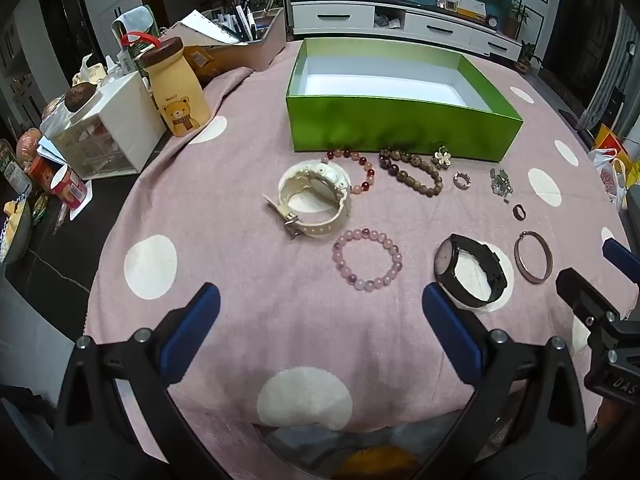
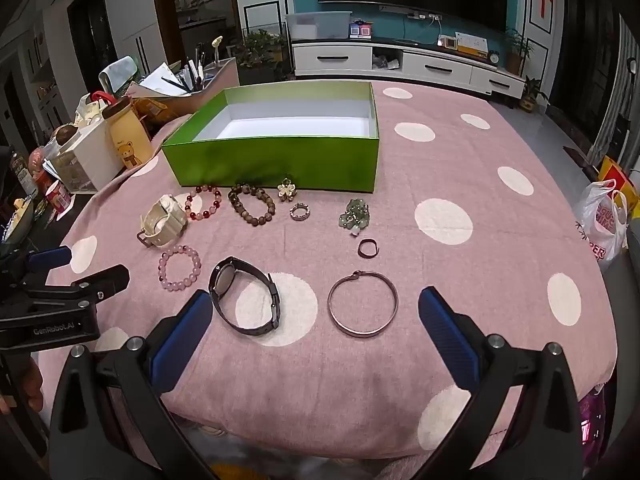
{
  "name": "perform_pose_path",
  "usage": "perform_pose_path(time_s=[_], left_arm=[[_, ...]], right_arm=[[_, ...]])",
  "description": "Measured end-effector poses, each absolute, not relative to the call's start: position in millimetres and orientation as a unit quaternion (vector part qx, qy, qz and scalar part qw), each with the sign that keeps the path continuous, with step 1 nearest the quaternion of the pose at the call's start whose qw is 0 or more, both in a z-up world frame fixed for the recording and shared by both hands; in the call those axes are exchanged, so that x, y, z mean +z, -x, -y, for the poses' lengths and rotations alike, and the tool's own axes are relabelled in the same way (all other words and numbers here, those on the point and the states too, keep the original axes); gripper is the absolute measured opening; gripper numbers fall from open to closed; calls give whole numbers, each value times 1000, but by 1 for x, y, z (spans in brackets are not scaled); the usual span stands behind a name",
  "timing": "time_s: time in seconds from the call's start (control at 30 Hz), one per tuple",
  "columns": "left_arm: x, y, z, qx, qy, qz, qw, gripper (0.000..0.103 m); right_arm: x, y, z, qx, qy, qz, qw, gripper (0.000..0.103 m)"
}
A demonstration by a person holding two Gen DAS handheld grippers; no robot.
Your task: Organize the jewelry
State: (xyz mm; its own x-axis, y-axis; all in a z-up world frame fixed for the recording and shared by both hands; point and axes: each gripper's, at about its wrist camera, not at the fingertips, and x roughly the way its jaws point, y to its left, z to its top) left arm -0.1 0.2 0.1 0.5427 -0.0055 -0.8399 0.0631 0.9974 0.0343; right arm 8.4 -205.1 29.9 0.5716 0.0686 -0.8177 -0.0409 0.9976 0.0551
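Observation:
An open green box (image 1: 400, 128) (image 2: 272, 160) with a white, empty inside stands on the pink dotted cloth. In front of it lie a cream watch (image 1: 312, 196), a red bead bracelet (image 1: 360, 172), a brown bead bracelet (image 1: 412, 172), a pink bead bracelet (image 1: 368, 260) (image 2: 180, 268), a black watch (image 1: 472, 272) (image 2: 246, 300), a metal bangle (image 1: 534, 256) (image 2: 362, 308), rings and brooches. My left gripper (image 1: 320, 300) is open and empty, near the pink bracelet. My right gripper (image 2: 316, 308) is open and empty, with the black watch and bangle between its fingers' line.
A bear-print bottle (image 1: 180, 88), a white drawer unit (image 1: 108, 132) and a pen holder (image 1: 256, 40) crowd the table's left side. A plastic bag (image 2: 604, 220) hangs off the right edge. The right gripper shows in the left wrist view (image 1: 592, 276).

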Motion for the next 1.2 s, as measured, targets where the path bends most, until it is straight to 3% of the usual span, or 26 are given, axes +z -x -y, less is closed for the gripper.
perform_pose_path(time_s=[1.2], left_arm=[[-1,3,6,-36,-33,-481,875,101]], right_arm=[[26,-6,204,30,-16,-466,884,102]])
